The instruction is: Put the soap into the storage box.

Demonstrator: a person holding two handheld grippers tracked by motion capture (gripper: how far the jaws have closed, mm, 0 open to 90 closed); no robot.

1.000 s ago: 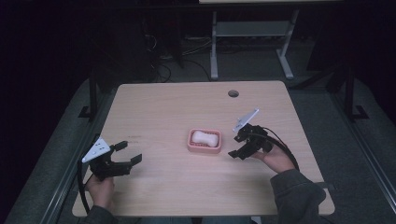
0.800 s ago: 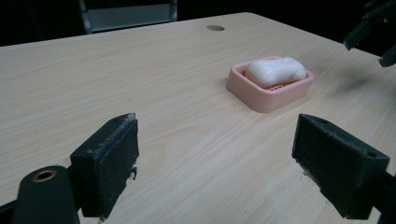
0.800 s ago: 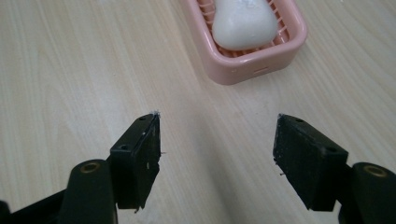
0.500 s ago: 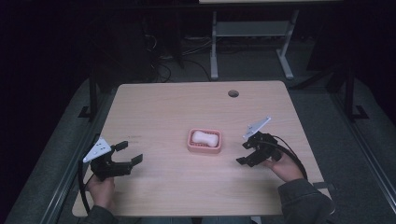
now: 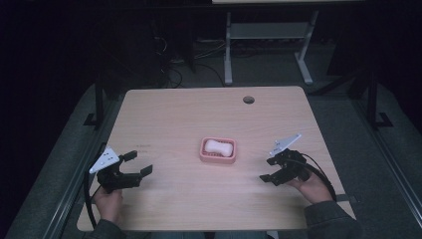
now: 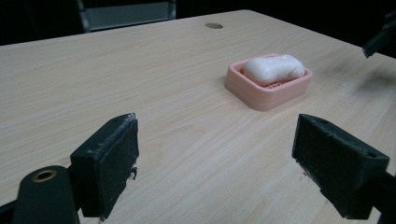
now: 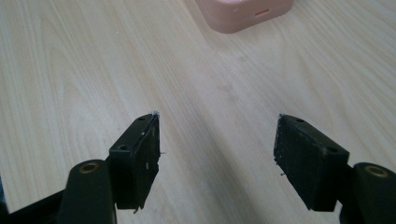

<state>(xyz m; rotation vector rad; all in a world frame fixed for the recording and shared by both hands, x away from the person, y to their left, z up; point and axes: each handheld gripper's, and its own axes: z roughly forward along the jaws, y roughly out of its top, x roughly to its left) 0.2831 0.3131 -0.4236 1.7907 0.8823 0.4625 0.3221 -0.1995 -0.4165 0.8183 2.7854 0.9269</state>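
Tabletop (image 5: 174, 114): carried pink soap dish (image 5: 218, 150).
Soap (image 6: 274, 68): left gripper view showed it.
Left gripper (image 5: 134, 164), right gripper (image 5: 269, 169): jaws wide, empty.

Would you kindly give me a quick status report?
Left gripper open, right gripper open, both empty. Soap in its dish, mid-table, untouched. Nothing in the way.

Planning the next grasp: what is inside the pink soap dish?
A white soap bar lies in the pink soap dish on a slotted floor; the floor beneath the bar is hidden.
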